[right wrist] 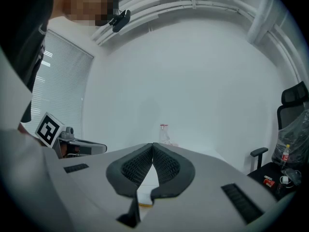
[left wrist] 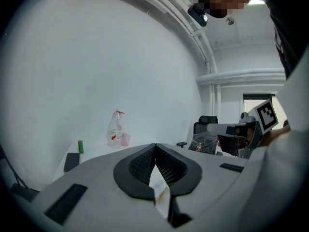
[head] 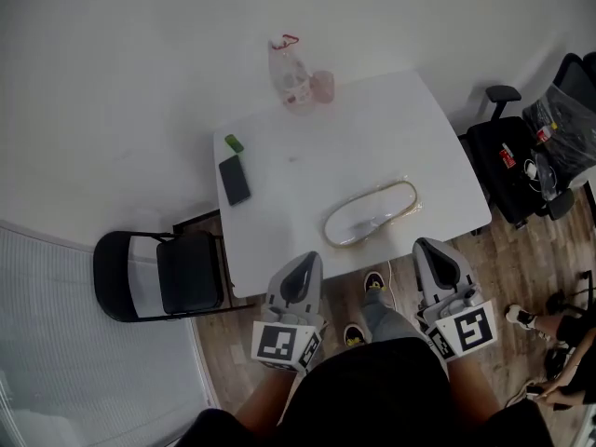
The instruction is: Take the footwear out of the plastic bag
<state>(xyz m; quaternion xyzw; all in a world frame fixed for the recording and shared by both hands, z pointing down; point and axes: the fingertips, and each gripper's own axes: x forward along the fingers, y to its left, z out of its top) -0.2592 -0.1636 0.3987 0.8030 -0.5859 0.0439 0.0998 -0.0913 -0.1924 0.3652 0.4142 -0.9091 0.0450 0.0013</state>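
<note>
Left gripper (head: pixel 304 264), right gripper (head: pixel 430 250): jaws pressed together, empty. Plastic bag (head: pixel 406 195) with footwear (head: pixel 365 222) lies on table (head: pixel 307 156) just ahead, between both grippers.

Left tongs (head: pixel 304 261) (left wrist: pixel 155 147): jaws closed tip to tip, nothing between them; pointing forward, tipped slightly down.
Right tongs (head: pixel 428 247) (right wrist: pixel 153 145): jaws closed tip to tip, empty; pointing forward, level.
Relative pose: side by side before the torso, apart, roughly parallel, marker cubes at the rear, facing up.
</note>
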